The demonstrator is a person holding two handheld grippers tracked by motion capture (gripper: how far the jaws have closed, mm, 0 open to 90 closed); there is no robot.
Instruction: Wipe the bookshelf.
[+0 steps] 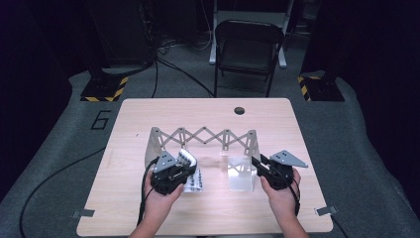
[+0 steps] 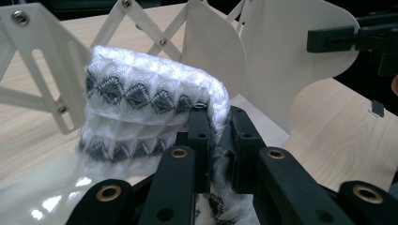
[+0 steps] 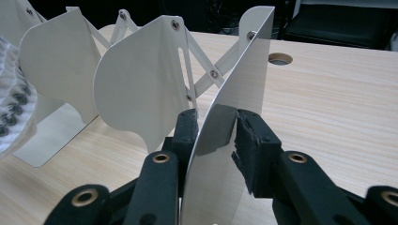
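Left tool jaws clamped shut, raised off table, right tool jaws pinched, hands low

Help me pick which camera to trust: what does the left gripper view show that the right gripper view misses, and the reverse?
Left gripper view: the left tool is shut on a folded white cloth with dark diamonds, lifted off the table.

Right gripper view: the right tool clamps the end plate of the white expanding rack; a round hole in the tabletop.

Both: the rack's plates and scissor links, and the wooden table.
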